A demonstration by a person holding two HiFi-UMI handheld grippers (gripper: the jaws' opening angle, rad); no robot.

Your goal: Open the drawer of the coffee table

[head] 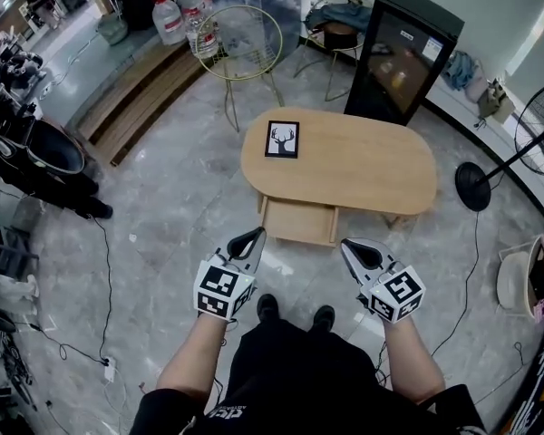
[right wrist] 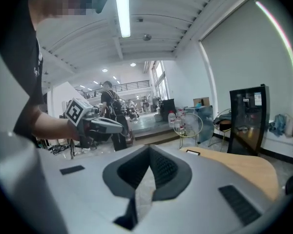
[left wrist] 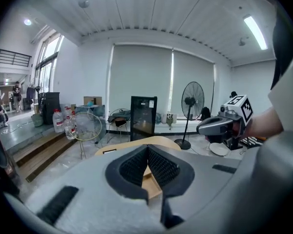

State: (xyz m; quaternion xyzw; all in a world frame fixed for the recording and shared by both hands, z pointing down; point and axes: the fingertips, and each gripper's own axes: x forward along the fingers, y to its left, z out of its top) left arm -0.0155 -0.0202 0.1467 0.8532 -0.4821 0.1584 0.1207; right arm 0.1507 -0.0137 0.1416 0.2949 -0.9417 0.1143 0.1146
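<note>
The oval wooden coffee table (head: 363,166) stands on the grey floor ahead of me. Its drawer (head: 297,222) is pulled out toward me from the table's near side. A framed deer picture (head: 282,139) lies on the tabletop at the left. My left gripper (head: 257,234) hovers just short of the drawer's left corner, shut and empty. My right gripper (head: 346,245) hangs beside the drawer's right corner, also shut with nothing in it. In the left gripper view the closed jaws (left wrist: 147,147) point at the table (left wrist: 136,144). The right gripper view shows its tips (right wrist: 149,150) meeting, with the table (right wrist: 234,167) at the right.
A black glass-door fridge (head: 403,57) stands behind the table, a wire chair (head: 240,43) to its left. A floor fan's base (head: 474,187) and cable lie at the right, near a basin (head: 517,284). Water bottles (head: 168,21) sit by wooden steps (head: 131,98).
</note>
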